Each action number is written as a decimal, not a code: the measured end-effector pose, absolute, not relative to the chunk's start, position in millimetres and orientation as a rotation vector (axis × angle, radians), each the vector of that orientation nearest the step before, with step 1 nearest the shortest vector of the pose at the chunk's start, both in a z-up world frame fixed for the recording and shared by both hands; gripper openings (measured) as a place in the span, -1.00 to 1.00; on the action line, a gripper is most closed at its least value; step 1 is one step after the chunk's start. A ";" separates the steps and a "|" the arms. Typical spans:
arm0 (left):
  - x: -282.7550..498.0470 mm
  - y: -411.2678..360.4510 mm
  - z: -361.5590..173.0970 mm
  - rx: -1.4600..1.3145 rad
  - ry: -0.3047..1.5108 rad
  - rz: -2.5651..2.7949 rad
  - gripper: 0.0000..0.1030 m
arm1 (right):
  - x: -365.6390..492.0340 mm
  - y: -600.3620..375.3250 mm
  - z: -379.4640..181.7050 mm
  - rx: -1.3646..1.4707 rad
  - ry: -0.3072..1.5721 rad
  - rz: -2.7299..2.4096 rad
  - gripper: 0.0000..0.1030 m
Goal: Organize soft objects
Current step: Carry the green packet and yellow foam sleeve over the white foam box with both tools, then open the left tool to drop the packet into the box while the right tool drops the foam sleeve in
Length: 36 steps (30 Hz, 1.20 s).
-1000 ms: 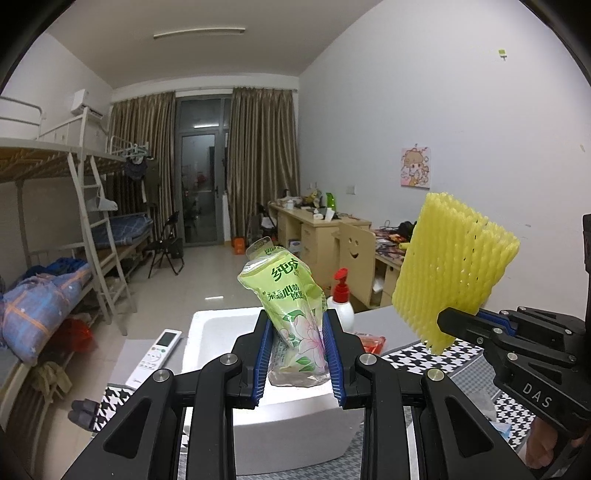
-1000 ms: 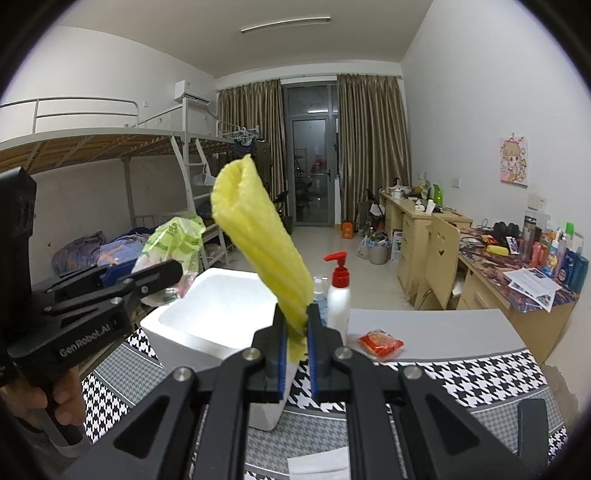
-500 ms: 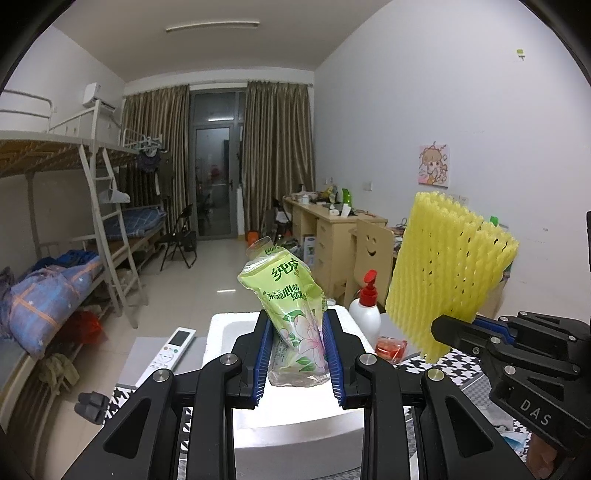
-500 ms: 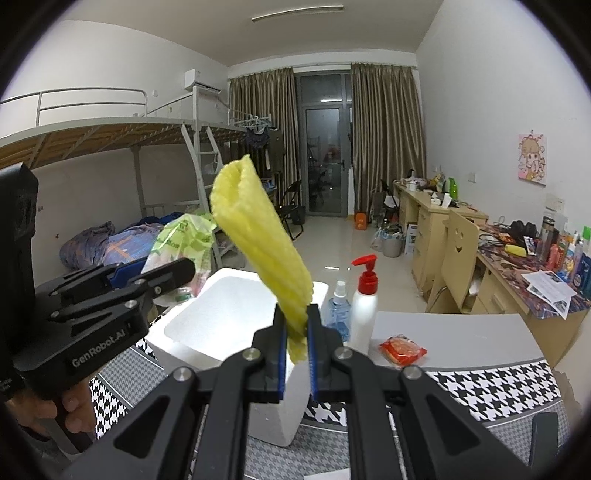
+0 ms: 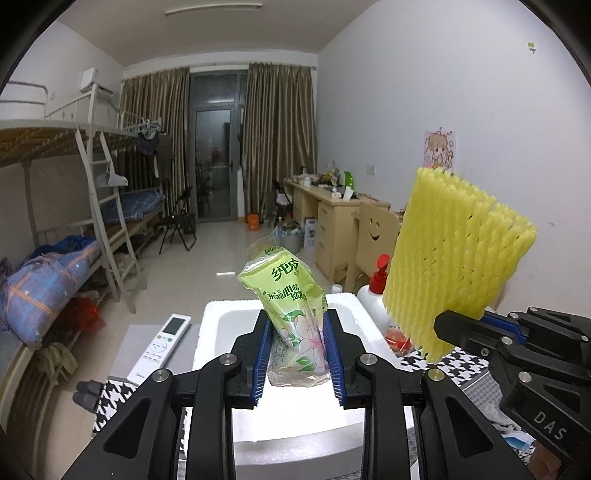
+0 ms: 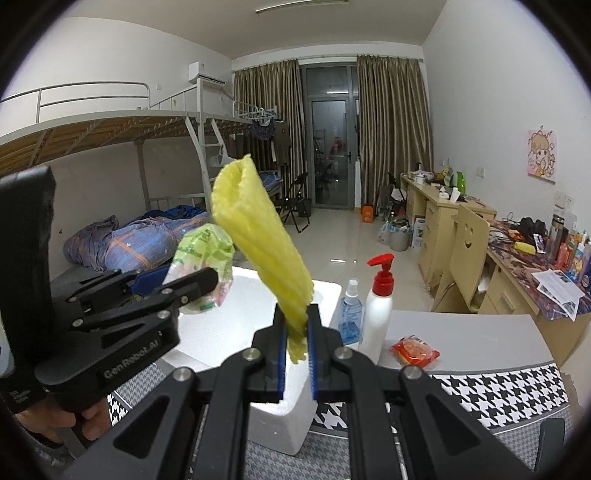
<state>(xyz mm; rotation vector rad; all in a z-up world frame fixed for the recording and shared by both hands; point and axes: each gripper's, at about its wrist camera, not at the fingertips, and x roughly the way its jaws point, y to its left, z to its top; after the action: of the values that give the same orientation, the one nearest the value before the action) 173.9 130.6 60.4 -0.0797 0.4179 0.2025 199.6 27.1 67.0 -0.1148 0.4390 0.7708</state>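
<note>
Green tissue pack, one, clamped in just-widening left tool; yellow foam net, one, clamped in right tool.

A ceiling tube light at twelve o'clock lights the room evenly; glare on the floor; fisheye bending, dark vignetted corners.

A: What's on the counter?

B: Its near part has a houndstooth cloth. A white foam box stands on it.

A: And at the far edge?

B: A pump bottle with a red top, just beside a blue spray bottle. A red packet lies near them; a remote lies at the far left corner.
</note>
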 end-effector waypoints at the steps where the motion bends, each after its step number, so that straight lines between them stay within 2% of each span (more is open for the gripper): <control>1: 176.1 132.1 58.5 -0.080 0.430 0.204 -0.14 | 200.3 28.1 66.5 -0.116 0.440 0.772 -0.75; 2: 177.4 133.7 57.1 -0.082 0.437 0.203 -0.02 | 201.0 28.6 66.1 -0.118 0.442 0.773 -0.75; 4: 178.5 138.8 55.6 -0.090 0.443 0.216 0.39 | 203.6 30.6 65.8 -0.120 0.446 0.771 -0.75; 10: 169.6 152.1 58.1 -0.115 0.422 0.279 0.82 | 206.5 32.7 64.8 -0.119 0.456 0.766 -0.75; 13: 163.8 154.9 60.9 -0.119 0.402 0.306 0.92 | 206.3 36.3 65.4 -0.126 0.456 0.769 -0.75; 15: 161.2 157.0 62.5 -0.117 0.393 0.322 0.97 | 206.4 39.1 66.1 -0.128 0.456 0.774 -0.75; 36: 132.0 177.6 61.5 -0.106 0.379 0.403 0.98 | 212.8 66.3 59.8 -0.145 0.520 0.835 -0.75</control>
<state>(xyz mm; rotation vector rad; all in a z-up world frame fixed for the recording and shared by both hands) 132.0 177.6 61.5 -0.1062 0.3789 0.4032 212.8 66.3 59.8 -0.1448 0.5195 0.8351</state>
